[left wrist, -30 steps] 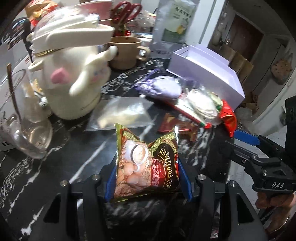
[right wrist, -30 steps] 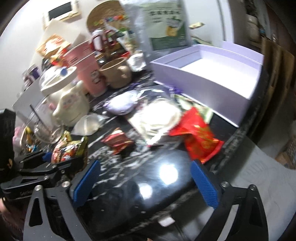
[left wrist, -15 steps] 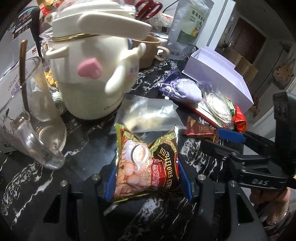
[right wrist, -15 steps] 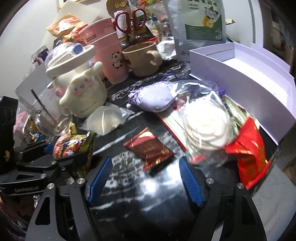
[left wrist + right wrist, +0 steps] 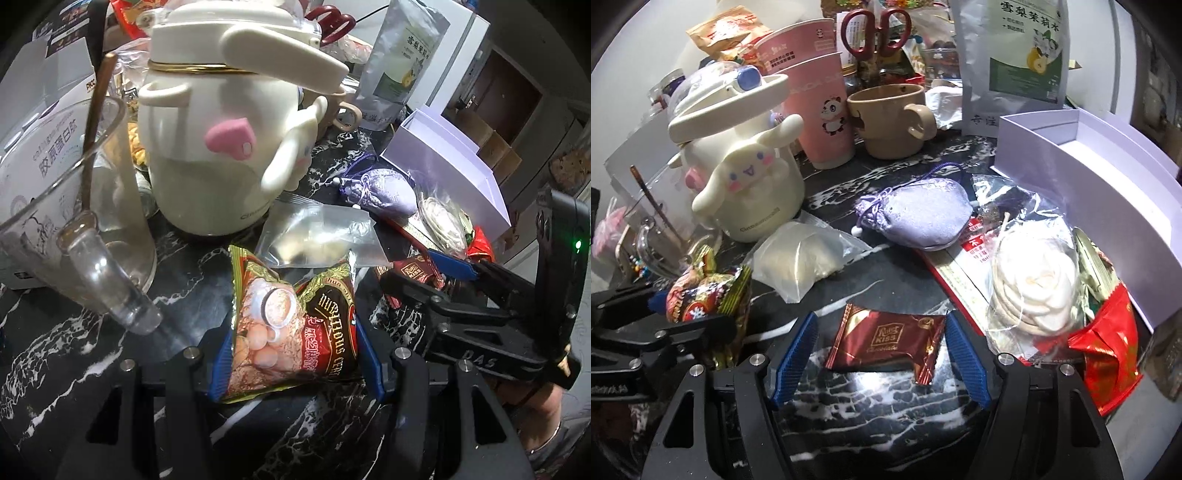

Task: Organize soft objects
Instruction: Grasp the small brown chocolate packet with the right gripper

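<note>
Two grippers work over the black marble-patterned table (image 5: 886, 406): at left, the left gripper (image 5: 291, 354) is clamped on a crinkly red-and-gold cereal sachet (image 5: 291, 325); at right, the right gripper (image 5: 881, 354) stands unclamped around a flat dark-red foil chocolate wrapper (image 5: 886, 339), pads not touching.

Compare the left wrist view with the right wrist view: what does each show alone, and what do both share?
Left wrist only: the snack packet's printed front, pinched in the left hand-held gripper.

Right wrist only: the pink panda cups and the whole chocolate wrapper between the right hand-held gripper's blue pads, not touching.

Both: the white kettle, purple pouch and lilac box.
</note>
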A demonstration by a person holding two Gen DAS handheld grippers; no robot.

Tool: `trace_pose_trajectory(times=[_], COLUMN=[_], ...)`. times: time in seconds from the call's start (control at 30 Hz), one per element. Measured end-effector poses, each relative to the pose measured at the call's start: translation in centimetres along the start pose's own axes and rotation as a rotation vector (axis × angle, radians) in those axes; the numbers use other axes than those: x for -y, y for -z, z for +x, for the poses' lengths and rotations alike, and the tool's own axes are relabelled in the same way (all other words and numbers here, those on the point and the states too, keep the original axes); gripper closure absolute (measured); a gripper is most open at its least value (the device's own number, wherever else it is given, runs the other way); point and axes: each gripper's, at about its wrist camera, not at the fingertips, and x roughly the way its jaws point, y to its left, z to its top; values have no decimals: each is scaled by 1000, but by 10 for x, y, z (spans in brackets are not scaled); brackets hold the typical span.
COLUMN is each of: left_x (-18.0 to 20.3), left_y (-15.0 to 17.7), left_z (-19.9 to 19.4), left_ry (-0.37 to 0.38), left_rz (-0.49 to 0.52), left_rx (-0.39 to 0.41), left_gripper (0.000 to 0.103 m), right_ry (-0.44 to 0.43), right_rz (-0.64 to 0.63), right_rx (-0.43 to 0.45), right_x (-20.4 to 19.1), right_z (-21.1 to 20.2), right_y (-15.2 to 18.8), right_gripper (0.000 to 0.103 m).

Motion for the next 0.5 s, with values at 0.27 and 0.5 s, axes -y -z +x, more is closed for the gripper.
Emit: trace_pose_trajectory(times=[0.27, 0.5], left_x=[1, 7], left_y=[-1, 1], left_z=[-2, -1], left_ry=[-15, -26], left_rz=[0, 12], left_rx=[1, 7], left_gripper=[47, 47], right_ry=[147, 121], right_rz=[-73, -64], right_rx=[20, 33], right_x=[-18, -17], right_z=[-1, -7], right_y=[12, 16], right_gripper=[47, 62])
